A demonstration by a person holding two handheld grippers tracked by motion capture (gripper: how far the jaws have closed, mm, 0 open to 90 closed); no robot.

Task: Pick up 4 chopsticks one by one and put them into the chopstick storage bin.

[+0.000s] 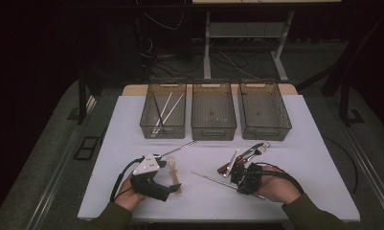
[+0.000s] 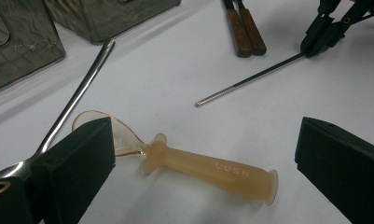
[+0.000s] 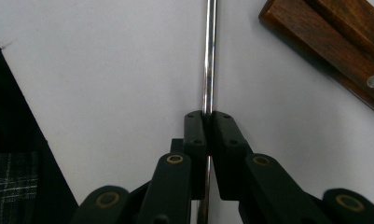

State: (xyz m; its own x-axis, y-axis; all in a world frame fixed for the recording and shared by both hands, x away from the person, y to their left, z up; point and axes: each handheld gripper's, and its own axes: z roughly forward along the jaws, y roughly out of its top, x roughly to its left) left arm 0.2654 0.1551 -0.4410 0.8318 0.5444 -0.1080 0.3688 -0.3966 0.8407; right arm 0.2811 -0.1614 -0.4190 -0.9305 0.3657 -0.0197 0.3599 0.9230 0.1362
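Right hand-held gripper (image 3: 207, 122) of mine is clamped on a thin metal rod (image 3: 209, 51), its pads pinching the shaft while the rod lies flat on the white surface (image 1: 314, 158). From the left gripper view the rod's far end looks twisted or threaded, so I take it for a metal chopstick or a skewer; I cannot tell which. It has not left the surface yet, so this piece is gripped but not sorted.

My left hand-held gripper (image 2: 205, 154) stands apart, jaws wide, hovering over a translucent amber spoon (image 2: 208, 168) with a thick handle. The spoon lies between the jaws but nothing presses on it. Beside it, to the left, a long steel spoon (image 2: 79, 95) stretches toward the bins.

Just right of my right gripper lie wooden-handled utensils (image 1: 228, 165), and a fork (image 1: 260, 149) sits beyond them.

At the far side stand three wire mesh bins in a row. Only the left bin (image 1: 148, 125) holds anything: a few pale and dark sticks (image 1: 166, 108), probably chopsticks. The middle bin (image 1: 213, 130) and the right bin (image 1: 265, 132) look empty.

I judge the sorting barely begun: one kind partly binned, with the rod, both spoons, the fork and the wooden-handled pieces left to move.
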